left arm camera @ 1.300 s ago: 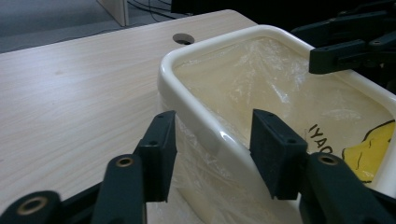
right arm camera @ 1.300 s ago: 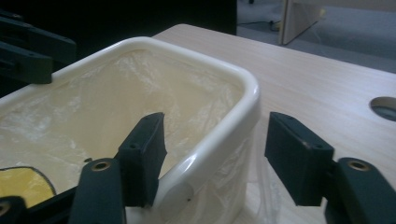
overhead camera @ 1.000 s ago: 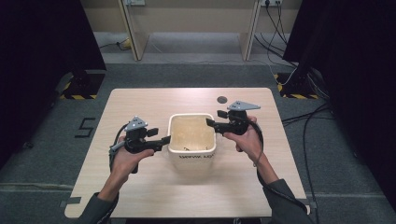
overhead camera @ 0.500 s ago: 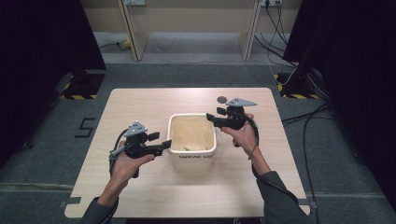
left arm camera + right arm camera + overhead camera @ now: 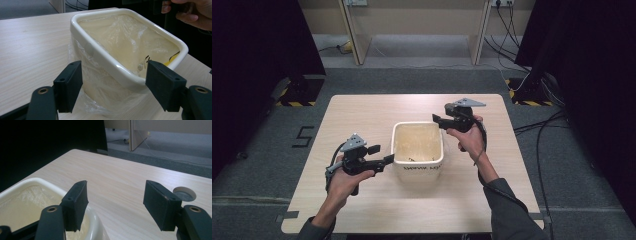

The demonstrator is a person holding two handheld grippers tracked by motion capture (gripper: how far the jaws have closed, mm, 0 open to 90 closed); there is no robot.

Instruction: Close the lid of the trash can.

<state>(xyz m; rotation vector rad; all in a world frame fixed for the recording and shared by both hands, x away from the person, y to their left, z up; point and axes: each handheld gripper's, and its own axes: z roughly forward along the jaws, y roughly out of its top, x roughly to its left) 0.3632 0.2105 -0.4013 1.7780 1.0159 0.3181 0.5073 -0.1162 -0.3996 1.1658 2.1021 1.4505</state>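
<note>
Light wood table [image 5: 362,115] on grey carpet; dark curtains at both sides, cables [image 5: 537,125] on the floor at right. A round port [image 5: 184,193] is set into the tabletop. The cream bin [image 5: 418,149], lined with a clear bag [image 5: 100,82], sits at table centre. Left gripper [image 5: 384,161] is held spread, jaws either side of the bin's near corner, not touching. Right gripper [image 5: 435,119] is held spread above the far right rim. Since 1.0 s ago, the left was drawn back, the right lifted farther off.
</note>
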